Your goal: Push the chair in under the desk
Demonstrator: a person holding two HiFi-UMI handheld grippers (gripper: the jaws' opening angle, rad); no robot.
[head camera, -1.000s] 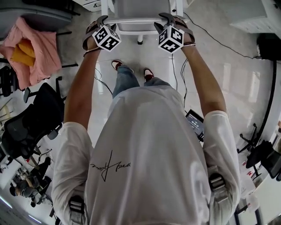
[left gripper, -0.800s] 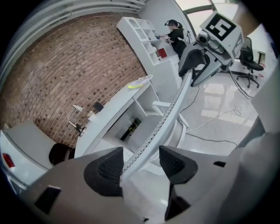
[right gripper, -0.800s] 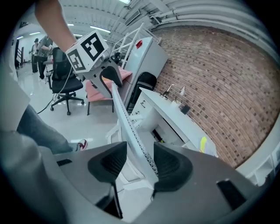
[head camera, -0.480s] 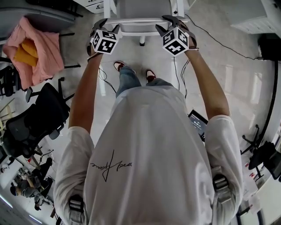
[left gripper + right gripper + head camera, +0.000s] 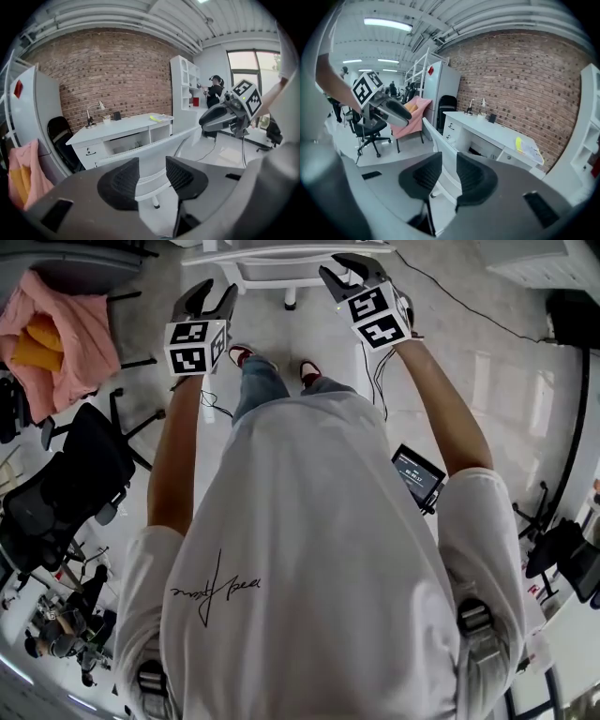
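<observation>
White chair at the bench, seemingly part-tucked: stiff, light, probably free-rolling, best pushed at its top rail; left tool and right tool, jaws lately closing, stand part-open, empty, clear of it.

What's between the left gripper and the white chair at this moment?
Nothing. The head view shows only bare floor between the left gripper and the chair. Its jaws, which have just been closing, stand apart and empty.

Rough brick wall, smooth matt white desk; glossy floor (reflecting lights), soft pink cloth
</observation>
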